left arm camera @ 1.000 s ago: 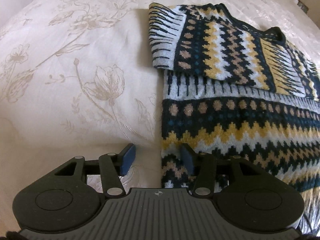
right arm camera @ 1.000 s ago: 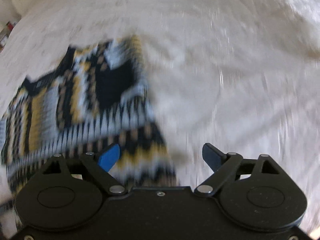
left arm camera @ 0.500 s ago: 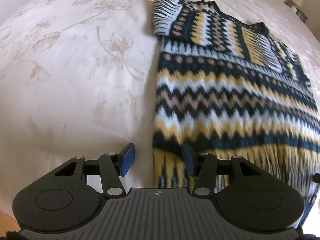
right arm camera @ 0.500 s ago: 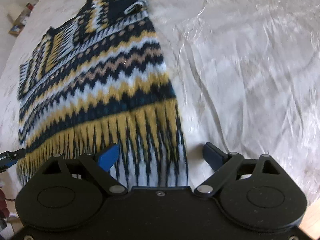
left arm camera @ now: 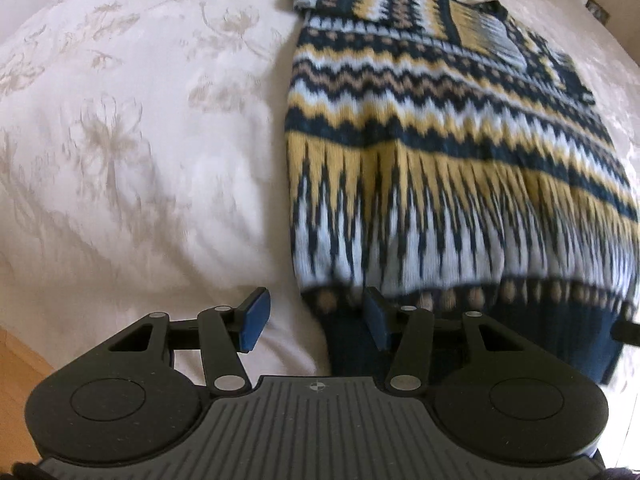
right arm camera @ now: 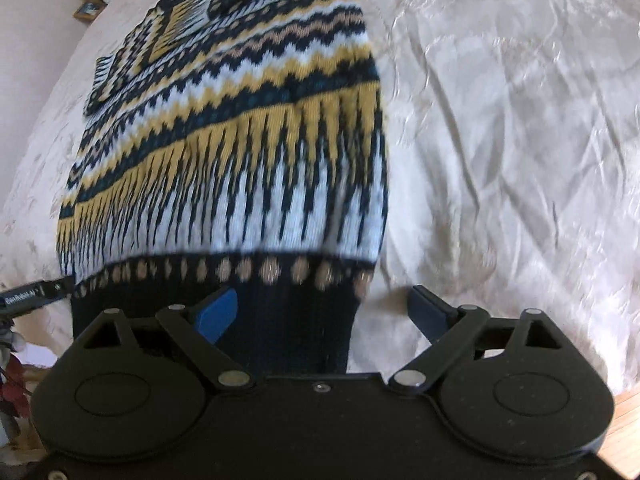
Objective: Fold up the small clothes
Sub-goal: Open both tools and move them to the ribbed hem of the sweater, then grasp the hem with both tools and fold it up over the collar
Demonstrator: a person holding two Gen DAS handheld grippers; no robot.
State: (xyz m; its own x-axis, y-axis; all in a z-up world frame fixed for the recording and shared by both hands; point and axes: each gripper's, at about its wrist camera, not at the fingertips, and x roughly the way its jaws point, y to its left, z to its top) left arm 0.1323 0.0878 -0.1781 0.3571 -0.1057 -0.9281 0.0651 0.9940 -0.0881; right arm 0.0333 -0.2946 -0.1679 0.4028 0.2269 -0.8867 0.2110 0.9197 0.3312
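Note:
A knitted sweater with navy, yellow, tan and pale blue zigzag bands lies flat on the bed, sleeves folded in across the chest at the far end. Its dark navy hem faces me. My left gripper is open, straddling the hem's left corner. In the right wrist view the sweater fills the left half. My right gripper is open wide over the hem's right corner. Its tip shows in the left wrist view; the left gripper's tip shows in the right wrist view.
The bed cover is cream with a floral pattern, wrinkled and shiny on the right side. The wooden floor shows at the bed's near edge. A bedside shelf stands far back.
Both grippers have drawn back along the sweater from the folded sleeves to its hem. Both stayed open.

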